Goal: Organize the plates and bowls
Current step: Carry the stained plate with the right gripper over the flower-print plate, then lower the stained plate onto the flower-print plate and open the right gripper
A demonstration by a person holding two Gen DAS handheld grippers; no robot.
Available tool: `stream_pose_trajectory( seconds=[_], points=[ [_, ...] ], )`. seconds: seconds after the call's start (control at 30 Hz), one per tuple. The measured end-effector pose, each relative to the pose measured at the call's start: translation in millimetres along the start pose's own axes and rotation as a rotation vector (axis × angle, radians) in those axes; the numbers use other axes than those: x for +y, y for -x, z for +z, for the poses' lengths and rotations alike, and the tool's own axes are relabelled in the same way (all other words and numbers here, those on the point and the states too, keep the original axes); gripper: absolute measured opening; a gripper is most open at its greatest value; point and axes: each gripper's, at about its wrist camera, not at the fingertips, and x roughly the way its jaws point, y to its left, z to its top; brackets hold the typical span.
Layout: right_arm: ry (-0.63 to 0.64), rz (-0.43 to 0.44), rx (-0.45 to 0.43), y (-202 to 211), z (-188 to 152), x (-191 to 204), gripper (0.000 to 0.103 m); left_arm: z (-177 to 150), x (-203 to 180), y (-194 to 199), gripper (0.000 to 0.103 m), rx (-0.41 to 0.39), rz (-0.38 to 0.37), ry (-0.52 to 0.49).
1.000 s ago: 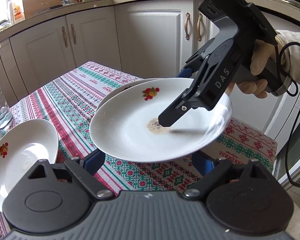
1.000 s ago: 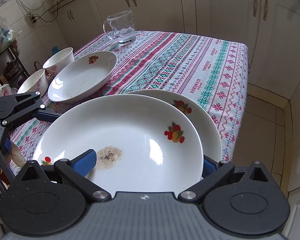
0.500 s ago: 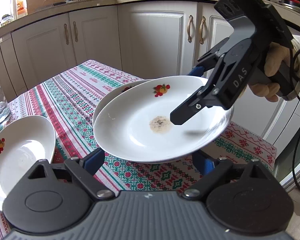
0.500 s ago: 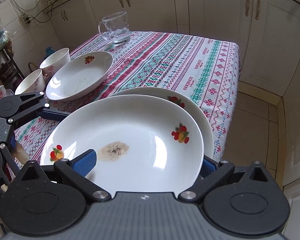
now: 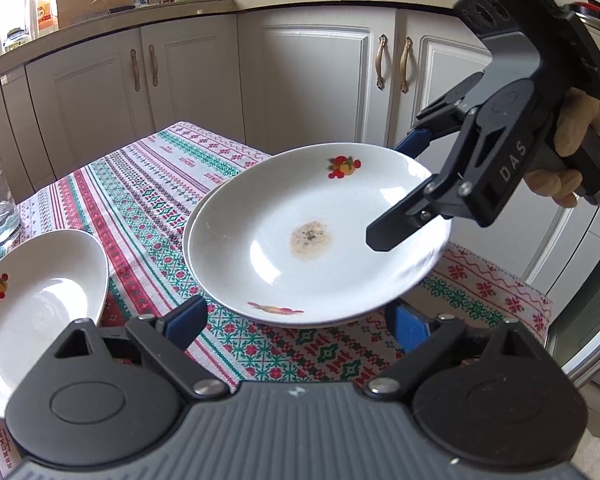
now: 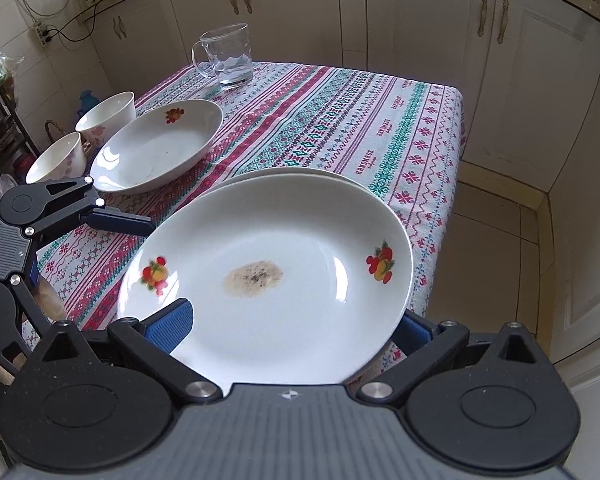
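A white plate (image 6: 284, 240) with fruit decals and a brown smear in its middle hangs tilted over the table. My right gripper (image 6: 290, 326) is shut on its rim, one finger over the plate and one under it; the left wrist view shows this right gripper (image 5: 396, 192) at the plate's right side. Just below lies a second plate (image 6: 284, 172), almost covered. My left gripper (image 5: 298, 324) is at the held plate's near rim, its jaws opening and its pads off the plate.
A third decorated plate (image 6: 156, 148) lies left on the patterned tablecloth (image 6: 340, 112), with two white bowls (image 6: 108, 116) (image 6: 56, 160) beyond it. A glass mug (image 6: 228, 56) stands at the far end. The table edge (image 6: 448, 200) drops to a tiled floor; cabinets surround.
The held plate has risen a little and slid over the lower plate, which now shows only a thin rim. It has also turned slightly. The left gripper has stayed in place.
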Motion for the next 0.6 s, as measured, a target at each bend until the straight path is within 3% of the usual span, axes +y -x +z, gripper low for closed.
stream_pose_trajectory(
  seconds=[0.4,0.6],
  points=[
    [0.016,-0.058,0.026,6.3,-14.4,15.2,0.103,-6.5,7.0,20.0,0.096,-0.04,0.032,0.051],
    [0.005,-0.06,-0.007,17.8,-21.2,22.6,0.103,-12.4,13.4,36.3,0.097,-0.062,0.07,0.093]
  ],
)
